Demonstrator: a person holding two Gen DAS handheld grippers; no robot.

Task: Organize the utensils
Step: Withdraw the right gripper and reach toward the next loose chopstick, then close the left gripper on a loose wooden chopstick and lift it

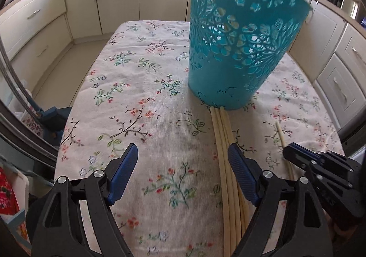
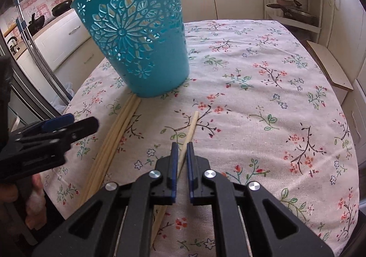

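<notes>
Where clamped, single chopstick pale, slender

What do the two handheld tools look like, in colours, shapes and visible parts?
Both look alike. The left tool and the right tool have matte black angular plastic bodies with triangular cut-outs, round silver pivot bolts, and two flat fingers faced with dark blue ribbed pads. No cables or printed markings are visible. No sleeve can be made out.

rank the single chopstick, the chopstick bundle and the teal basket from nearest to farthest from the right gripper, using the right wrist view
1. Single chopstick: between the right gripper's closed fingers.
2. Chopstick bundle: on the cloth to the left.
3. Teal basket: ahead and left, at the bundle's far end.
</notes>
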